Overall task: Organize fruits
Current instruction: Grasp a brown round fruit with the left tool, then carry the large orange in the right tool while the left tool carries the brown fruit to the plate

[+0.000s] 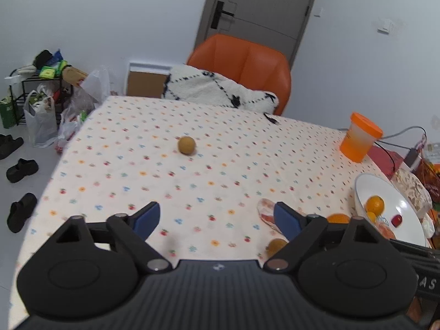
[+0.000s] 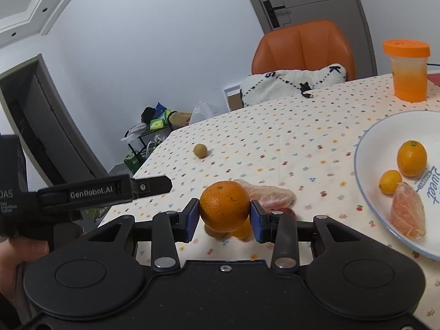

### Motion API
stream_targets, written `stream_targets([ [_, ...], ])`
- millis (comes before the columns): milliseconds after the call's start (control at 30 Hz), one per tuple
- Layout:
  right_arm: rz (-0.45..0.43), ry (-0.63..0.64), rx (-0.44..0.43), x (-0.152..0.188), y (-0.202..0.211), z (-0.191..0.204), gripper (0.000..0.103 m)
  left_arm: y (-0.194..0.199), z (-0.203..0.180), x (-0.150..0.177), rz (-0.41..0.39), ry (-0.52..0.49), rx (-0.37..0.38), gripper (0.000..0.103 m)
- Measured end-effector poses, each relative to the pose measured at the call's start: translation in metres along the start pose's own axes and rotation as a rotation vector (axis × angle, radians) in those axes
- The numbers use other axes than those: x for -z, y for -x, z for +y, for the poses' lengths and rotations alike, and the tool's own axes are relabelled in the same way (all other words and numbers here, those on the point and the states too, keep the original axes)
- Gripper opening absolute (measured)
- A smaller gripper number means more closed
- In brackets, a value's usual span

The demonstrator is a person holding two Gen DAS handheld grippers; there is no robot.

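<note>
My right gripper (image 2: pixel 224 216) is shut on a round orange mandarin (image 2: pixel 224 206), held just above the flowered tablecloth. A peeled pink citrus segment (image 2: pixel 272 195) lies right behind it, and small fruits sit partly hidden beneath it. To the right, the white bowl (image 2: pixel 360 148) holds an orange fruit (image 2: pixel 411 158), a small yellow one (image 2: pixel 390 181) and a peeled segment (image 2: pixel 408 214). A small brown round fruit (image 1: pixel 187 145) sits alone mid-table, well ahead of my left gripper (image 1: pixel 216 217), which is open and empty above the cloth.
An orange-lidded jar (image 2: pixel 408 74) stands at the far right of the table, beyond the bowl (image 1: pixel 363 184). An orange chair (image 1: pixel 242 63) with a white cushion (image 1: pixel 220 88) is at the far edge. Bags, a rack and shoes lie on the floor to the left.
</note>
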State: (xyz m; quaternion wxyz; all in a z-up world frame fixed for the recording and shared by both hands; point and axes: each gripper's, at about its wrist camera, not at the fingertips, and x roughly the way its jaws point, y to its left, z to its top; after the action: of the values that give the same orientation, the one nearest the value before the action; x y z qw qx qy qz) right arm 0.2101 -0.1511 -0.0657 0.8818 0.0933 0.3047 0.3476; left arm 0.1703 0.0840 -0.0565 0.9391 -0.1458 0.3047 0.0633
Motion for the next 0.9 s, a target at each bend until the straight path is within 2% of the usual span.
stream_targets([
  [233,-0.004,-0.029,0.012,0.003,0.003,-0.011,0.037,-0.004,-0.012,0.011,0.025,-0.014,0.058,0.068],
  [467,-0.022,-0.032,0.027,0.002,0.01,-0.015,0.037,-0.009,-0.026,0.018,0.045,-0.042,0.111,0.061],
  [567,-0.029,-0.033,0.035,0.003,0.014,-0.016,0.037,-0.015,-0.035,0.024,0.057,-0.07,0.123,0.051],
  [633,-0.033,-0.032,0.044,0.004,0.018,-0.018,0.037,-0.023,-0.039,0.027,0.082,-0.08,0.118,0.039],
  [767,-0.042,-0.043,0.045,0.005,0.029,-0.02,0.037,-0.033,-0.038,0.032,0.116,-0.048,0.143,0.025],
  [900,-0.052,-0.041,0.057,0.005,0.034,-0.021,0.037,-0.027,-0.041,0.032,0.098,-0.055,0.146,0.024],
])
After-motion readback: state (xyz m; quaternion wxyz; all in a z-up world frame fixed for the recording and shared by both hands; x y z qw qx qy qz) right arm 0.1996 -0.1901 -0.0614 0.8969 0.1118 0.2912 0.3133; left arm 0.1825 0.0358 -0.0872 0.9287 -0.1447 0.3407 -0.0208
